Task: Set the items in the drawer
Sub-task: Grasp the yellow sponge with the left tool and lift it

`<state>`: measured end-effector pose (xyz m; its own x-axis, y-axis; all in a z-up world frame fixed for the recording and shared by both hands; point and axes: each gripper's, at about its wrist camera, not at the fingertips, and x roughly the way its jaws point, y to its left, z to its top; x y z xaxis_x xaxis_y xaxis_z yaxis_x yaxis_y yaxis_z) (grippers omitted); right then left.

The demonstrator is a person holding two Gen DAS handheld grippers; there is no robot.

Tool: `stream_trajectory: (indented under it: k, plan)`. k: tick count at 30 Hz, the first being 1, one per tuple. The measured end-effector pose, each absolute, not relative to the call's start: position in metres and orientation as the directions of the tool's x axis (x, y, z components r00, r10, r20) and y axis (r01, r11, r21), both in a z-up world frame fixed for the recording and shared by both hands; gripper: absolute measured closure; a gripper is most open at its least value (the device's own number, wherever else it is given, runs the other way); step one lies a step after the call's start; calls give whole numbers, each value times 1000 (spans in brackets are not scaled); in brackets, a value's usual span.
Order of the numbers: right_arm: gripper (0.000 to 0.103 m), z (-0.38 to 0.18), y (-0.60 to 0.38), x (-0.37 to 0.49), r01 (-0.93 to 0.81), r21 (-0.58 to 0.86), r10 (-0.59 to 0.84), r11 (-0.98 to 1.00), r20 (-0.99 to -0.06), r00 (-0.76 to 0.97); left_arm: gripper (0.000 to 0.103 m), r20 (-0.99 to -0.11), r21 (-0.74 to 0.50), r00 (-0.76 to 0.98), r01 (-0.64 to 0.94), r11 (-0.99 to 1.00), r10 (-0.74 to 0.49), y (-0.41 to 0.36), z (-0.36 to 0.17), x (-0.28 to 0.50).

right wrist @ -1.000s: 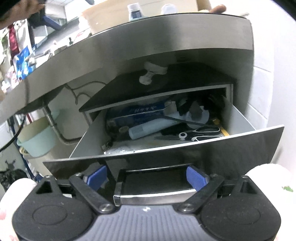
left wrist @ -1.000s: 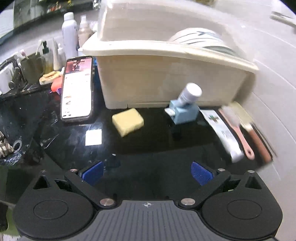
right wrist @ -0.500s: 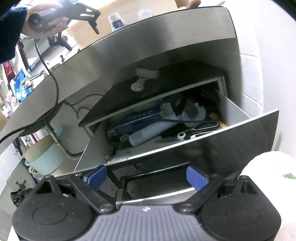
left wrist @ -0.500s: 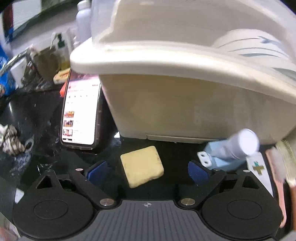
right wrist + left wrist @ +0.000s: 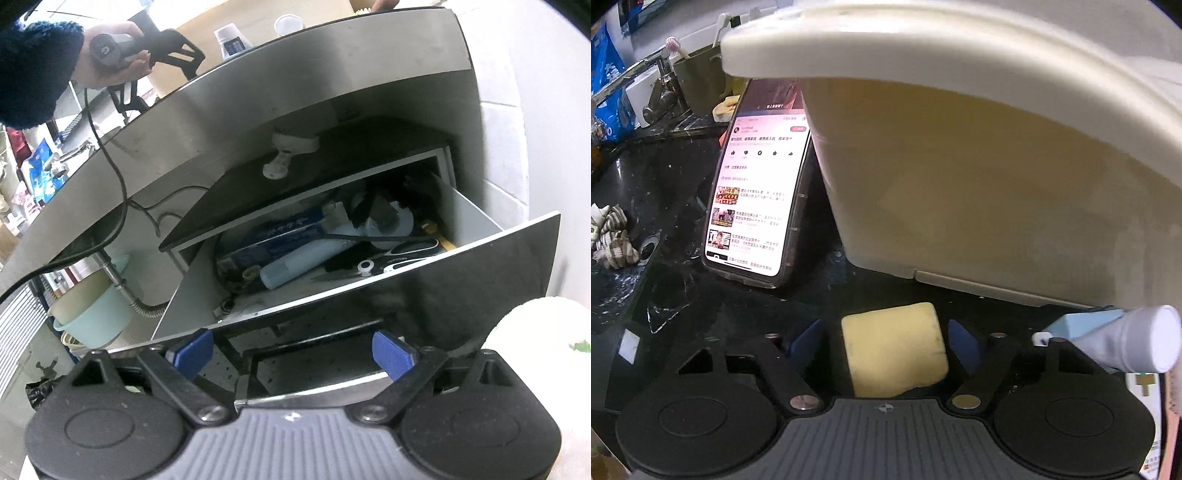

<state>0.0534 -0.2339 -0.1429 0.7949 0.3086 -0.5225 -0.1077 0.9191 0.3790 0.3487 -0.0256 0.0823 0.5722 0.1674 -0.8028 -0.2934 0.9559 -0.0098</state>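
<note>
Left wrist view shows the left gripper [image 5: 884,334] low over the black worktop [image 5: 701,317], its 2 blue-padded fingers [image 5: 805,338] apart with a yellow sponge [image 5: 894,350] lying flat between them; whether the pads touch the sponge cannot be told. Just behind the sponge stands a large cream dish rack [image 5: 979,192], and a phone [image 5: 757,199] with a lit screen leans against the rack's left end. Near the worktop's right edge a white-capped tube [image 5: 1134,345] rests on a pale blue box [image 5: 1075,323]. Toward the left edge lie a crumpled striped cloth [image 5: 613,240] and a tap [image 5: 653,92]. Right wrist view shows the right gripper [image 5: 291,350] with its fingers [image 5: 393,354] apart and holding nothing, facing the pulled-out drawer [image 5: 461,280] under the steel worktop edge [image 5: 295,92]. Inside the drawer lie a blue box [image 5: 273,240], a pale blue tube [image 5: 299,264] and scissors [image 5: 399,258] among darker clutter. A sleeved hand [image 5: 110,62] at the upper left grips the handle of the other gripper, a cable hanging from it.
</note>
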Motion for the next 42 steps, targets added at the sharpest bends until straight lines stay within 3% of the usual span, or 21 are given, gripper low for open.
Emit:
stream_trajectory:
  k: [5, 22, 31, 42]
  plan:
    - [10, -144, -233, 54, -109, 379, 311, 919, -528, 790, 48, -808, -12, 570, -270, 963, 150, -25, 84, 352]
    - [10, -147, -237, 55, -73, 400, 300, 914, -542, 785, 48, -871, -28, 491, -108, 994, 29, -20, 101, 319]
    - [10, -146, -236, 54, -69, 392, 292, 918, -548, 784, 50, -864, -46, 503, -10, 999, -35, -37, 116, 285]
    - [10, -146, -233, 55, -73, 385, 293, 920, -552, 781, 50, -842, -2, 539, 45, 999, -26, -57, 108, 278]
